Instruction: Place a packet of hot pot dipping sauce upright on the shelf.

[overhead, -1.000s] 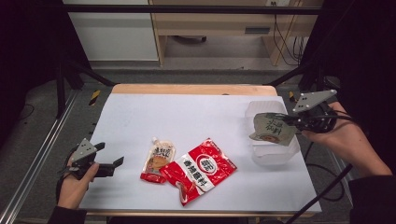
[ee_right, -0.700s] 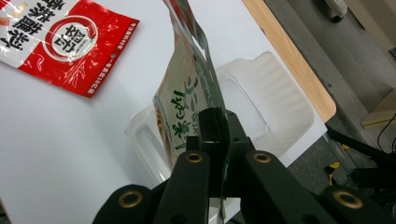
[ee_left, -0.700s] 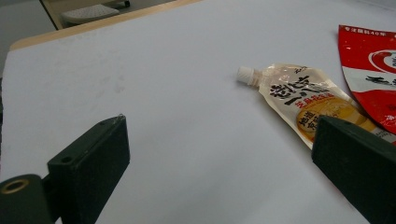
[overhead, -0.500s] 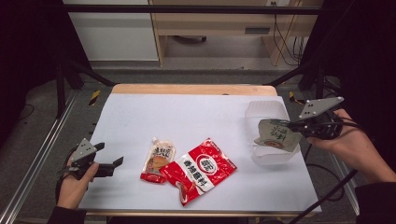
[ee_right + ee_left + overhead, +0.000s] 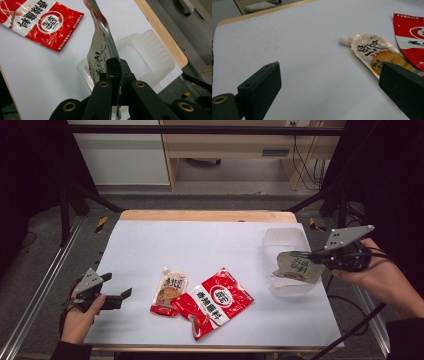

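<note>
My right gripper (image 5: 320, 256) is shut on the edge of a silvery green-printed pouch (image 5: 298, 266), holding it over the clear plastic tray (image 5: 282, 236) at the table's right side. In the right gripper view the pouch (image 5: 101, 42) stands on edge between the closed jaws above the tray (image 5: 152, 53). A spouted yellow sauce pouch (image 5: 170, 290) and a red and white packet (image 5: 215, 301) lie side by side on the white table near the front middle. My left gripper (image 5: 122, 296) rests open at the front left, level with the sauce pouch (image 5: 374, 53), nothing between its jaws.
The white sheet (image 5: 200, 245) covers the table, with a wooden edge (image 5: 205, 215) at the back. Metal rails (image 5: 40, 290) run down the left side, and dark frame legs and cables stand at both sides.
My right gripper has lowered a little and drawn rightward with the pouch, which now lies flatter over the tray. The left gripper has stayed where it was.
</note>
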Demonstrator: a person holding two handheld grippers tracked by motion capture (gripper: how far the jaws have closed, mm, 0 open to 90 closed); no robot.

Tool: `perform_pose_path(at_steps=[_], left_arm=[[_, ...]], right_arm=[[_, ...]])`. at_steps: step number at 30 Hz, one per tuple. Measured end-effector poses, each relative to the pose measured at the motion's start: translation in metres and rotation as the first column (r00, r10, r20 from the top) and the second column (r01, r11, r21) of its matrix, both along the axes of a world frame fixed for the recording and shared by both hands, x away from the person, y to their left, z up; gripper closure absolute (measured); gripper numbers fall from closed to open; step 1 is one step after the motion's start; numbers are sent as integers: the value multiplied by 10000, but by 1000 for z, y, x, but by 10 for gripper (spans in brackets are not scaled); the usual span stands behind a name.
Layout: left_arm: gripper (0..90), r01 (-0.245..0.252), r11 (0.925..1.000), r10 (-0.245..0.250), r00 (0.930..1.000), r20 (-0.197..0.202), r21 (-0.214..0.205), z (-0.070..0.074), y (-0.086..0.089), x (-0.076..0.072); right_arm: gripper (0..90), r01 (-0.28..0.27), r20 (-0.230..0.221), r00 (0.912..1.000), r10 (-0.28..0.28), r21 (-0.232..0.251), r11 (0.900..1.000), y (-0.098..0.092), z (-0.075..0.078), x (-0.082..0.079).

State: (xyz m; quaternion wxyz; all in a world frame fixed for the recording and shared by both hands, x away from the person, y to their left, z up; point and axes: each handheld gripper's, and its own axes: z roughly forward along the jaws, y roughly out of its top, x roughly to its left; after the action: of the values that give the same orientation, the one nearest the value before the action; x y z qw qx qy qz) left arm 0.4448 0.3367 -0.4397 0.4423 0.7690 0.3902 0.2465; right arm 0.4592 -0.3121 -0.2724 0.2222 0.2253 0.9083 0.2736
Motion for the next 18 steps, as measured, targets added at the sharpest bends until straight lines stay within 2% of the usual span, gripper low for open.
perform_pose_path(at_steps=[9,17,18], left_arm=[[41,-11,10000,11,10000,-4,-19,0,0,0],[41,-12,10000,12,10000,-12,-12,0,0,0],[41,-10,10000,10,10000,-11,-14,0,0,0]], right_arm=[[900,-191,-246,9995,191,-15,9998,1,-2,-1],[900,-248,-543,9982,243,-96,9996,4,-12,2],[900,-232,-584,9980,228,-69,9997,3,-17,3]])
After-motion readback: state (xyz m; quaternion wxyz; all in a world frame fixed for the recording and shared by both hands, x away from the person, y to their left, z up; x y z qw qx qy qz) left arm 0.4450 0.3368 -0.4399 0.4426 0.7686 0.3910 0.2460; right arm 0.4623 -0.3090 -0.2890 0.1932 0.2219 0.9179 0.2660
